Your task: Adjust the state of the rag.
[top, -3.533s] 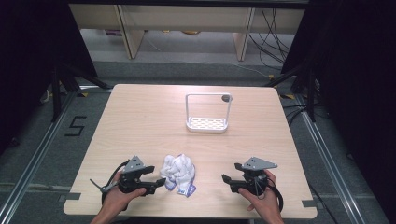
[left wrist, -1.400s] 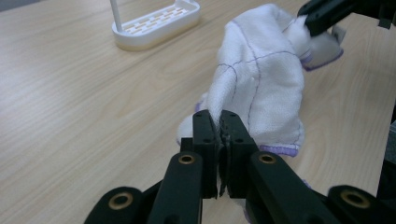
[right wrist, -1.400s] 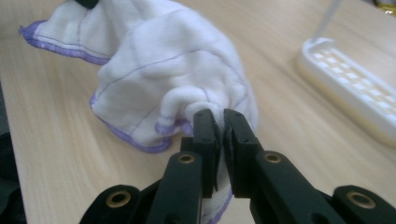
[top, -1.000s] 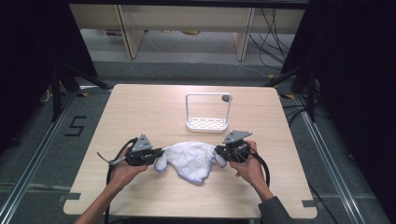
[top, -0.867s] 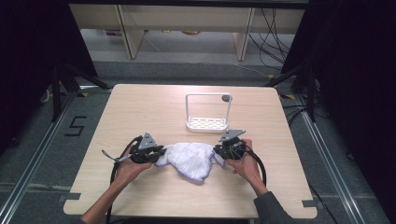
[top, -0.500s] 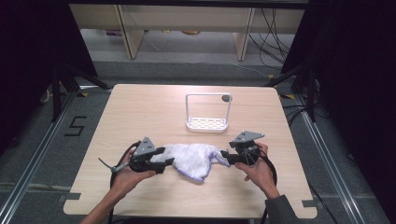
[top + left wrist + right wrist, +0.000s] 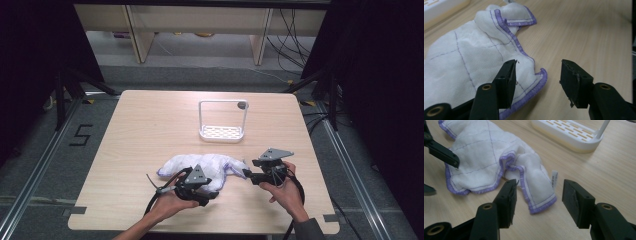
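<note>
A white cloth (image 7: 210,167) with purple hems lies spread and rumpled on the wooden table (image 7: 150,130). My left gripper (image 7: 214,194) sits at its near edge, pointing right. Its jaws have just been opening and stand apart, with the cloth (image 7: 469,57) lying under and beyond the left jaw and its hem curling into the gap. My right gripper (image 7: 246,174) is at the cloth's right end, pointing left. Its jaws have also just been opening. The cloth's tagged corner (image 7: 537,192) lies on the table ahead of them, and neither pad presses it.
A white drying rack (image 7: 221,134) with a tall wire handle stands behind the cloth at the table's middle; its slotted base (image 7: 569,132) is near the right gripper. The left gripper's jaw (image 7: 441,152) crosses the cloth's far side in the right gripper view.
Both grippers let go of the cloth and drew back toward the person. The left one slid right along the near edge. The cloth, once crumpled, now lies spread.
</note>
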Action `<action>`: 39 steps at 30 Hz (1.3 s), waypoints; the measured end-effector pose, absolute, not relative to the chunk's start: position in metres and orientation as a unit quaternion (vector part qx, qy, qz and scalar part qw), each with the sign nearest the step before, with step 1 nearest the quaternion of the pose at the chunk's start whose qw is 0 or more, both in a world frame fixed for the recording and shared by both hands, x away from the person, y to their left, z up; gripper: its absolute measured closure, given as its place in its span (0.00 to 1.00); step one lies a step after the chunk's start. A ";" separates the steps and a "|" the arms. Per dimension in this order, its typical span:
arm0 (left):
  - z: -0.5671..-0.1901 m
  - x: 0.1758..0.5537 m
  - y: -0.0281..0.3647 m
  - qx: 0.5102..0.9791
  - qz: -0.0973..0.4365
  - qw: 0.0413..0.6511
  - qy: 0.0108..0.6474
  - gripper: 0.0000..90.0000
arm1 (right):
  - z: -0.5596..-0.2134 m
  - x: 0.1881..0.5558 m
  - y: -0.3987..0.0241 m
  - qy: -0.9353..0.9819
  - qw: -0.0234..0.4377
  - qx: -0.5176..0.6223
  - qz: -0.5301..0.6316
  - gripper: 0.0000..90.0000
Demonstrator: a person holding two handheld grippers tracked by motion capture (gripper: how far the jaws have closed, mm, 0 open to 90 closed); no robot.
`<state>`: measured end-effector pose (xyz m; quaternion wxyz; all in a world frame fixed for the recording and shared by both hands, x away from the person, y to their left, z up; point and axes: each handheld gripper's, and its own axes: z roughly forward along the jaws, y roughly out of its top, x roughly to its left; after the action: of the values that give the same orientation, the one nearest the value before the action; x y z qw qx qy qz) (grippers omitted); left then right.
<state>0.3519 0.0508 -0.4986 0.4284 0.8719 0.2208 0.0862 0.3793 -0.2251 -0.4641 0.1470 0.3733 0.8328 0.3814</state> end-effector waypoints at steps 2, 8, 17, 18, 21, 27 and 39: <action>-0.503 0.355 0.048 0.874 0.090 0.423 0.222 0.56 | -0.463 0.379 -0.226 0.829 0.151 0.376 0.385 0.51; -0.510 0.365 0.048 0.896 0.116 0.382 0.193 0.89 | -0.465 0.381 -0.226 0.832 0.150 0.374 0.382 0.51; -0.483 0.375 0.070 0.856 0.113 0.448 0.233 0.94 | -0.479 0.384 -0.211 0.853 0.153 0.353 0.353 0.55; -0.479 0.377 0.075 0.852 0.112 0.452 0.238 0.94 | -0.482 0.384 -0.209 0.855 0.141 0.359 0.346 0.55; -0.474 0.379 0.082 0.846 0.103 0.461 0.248 0.94 | -0.491 0.389 -0.203 0.859 0.134 0.359 0.339 0.56; -0.469 0.380 0.086 0.839 0.099 0.472 0.252 0.94 | -0.499 0.393 -0.193 0.874 0.142 0.346 0.310 0.75; -0.445 0.388 0.111 0.819 0.124 0.490 0.271 0.94 | -0.490 0.391 -0.199 0.880 0.156 0.312 0.321 1.00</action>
<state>0.3878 0.1115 -0.4450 0.4895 0.8194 0.2712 0.1238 0.3913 -0.1988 -0.4897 0.1561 0.3123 0.8803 0.3213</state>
